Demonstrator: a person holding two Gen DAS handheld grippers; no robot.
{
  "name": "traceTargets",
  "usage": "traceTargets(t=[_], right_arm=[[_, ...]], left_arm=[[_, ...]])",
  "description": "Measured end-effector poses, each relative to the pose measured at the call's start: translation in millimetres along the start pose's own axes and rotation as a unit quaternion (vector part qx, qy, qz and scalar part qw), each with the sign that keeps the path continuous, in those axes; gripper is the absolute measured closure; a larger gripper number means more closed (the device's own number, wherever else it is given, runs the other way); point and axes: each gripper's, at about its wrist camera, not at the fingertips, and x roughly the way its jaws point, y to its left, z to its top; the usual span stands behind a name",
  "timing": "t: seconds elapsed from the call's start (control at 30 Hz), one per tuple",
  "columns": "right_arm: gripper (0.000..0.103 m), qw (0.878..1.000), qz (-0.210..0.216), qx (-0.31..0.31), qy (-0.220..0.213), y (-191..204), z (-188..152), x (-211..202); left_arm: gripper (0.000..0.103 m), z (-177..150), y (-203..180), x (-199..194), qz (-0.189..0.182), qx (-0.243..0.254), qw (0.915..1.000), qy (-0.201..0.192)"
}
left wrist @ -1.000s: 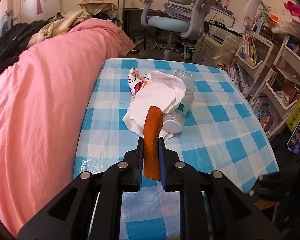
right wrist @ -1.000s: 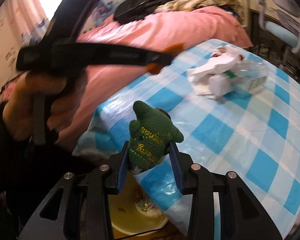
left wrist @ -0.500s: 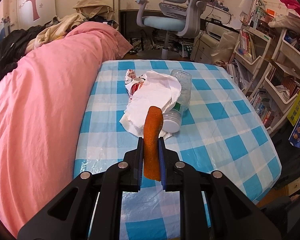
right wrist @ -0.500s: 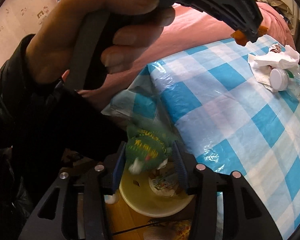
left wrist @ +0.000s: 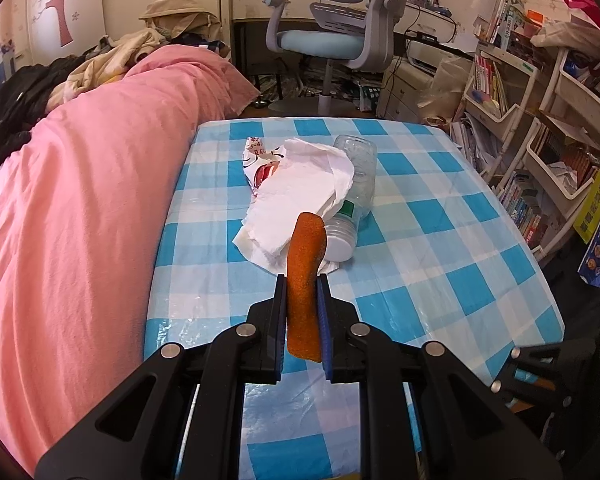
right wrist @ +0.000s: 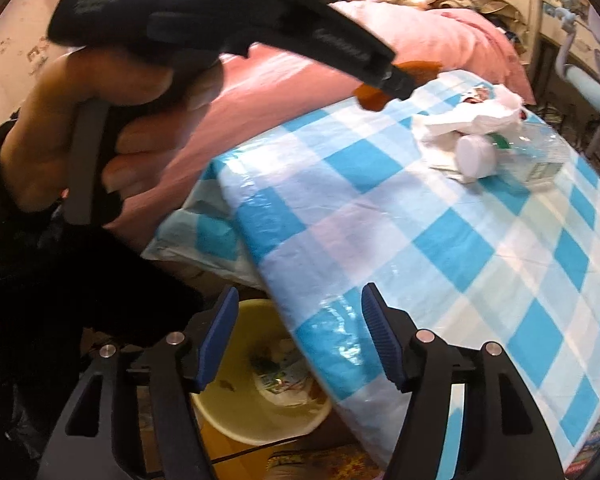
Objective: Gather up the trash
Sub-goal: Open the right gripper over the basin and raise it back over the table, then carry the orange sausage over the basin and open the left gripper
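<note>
My left gripper is shut on an orange peel and holds it above the near part of the blue-checked table. Beyond it lie a white tissue, a printed wrapper and a clear plastic bottle in one heap. My right gripper is open and empty, off the table's corner, above a yellow bin on the floor with scraps inside. The left gripper with the peel also shows in the right wrist view, above the table's left edge.
A pink-covered bed runs along the table's left side. An office chair stands beyond the table, and bookshelves crowd the right. The bottle and tissue heap lies at the table's far side in the right wrist view.
My right gripper has opened and let go of the green plush piece over the yellow bin; it is no longer between the fingers. The left gripper still holds the orange peel, barely moved.
</note>
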Motion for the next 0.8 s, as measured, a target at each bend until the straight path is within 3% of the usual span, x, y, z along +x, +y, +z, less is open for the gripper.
traceTargets(t=[0.8], right_arm=[[0.034,0.994,-0.083,0.067,-0.012,-38,4,-6]], left_arm=[[0.090,-5,-13,-2,-0.010,0.023,0.9997,0.004]])
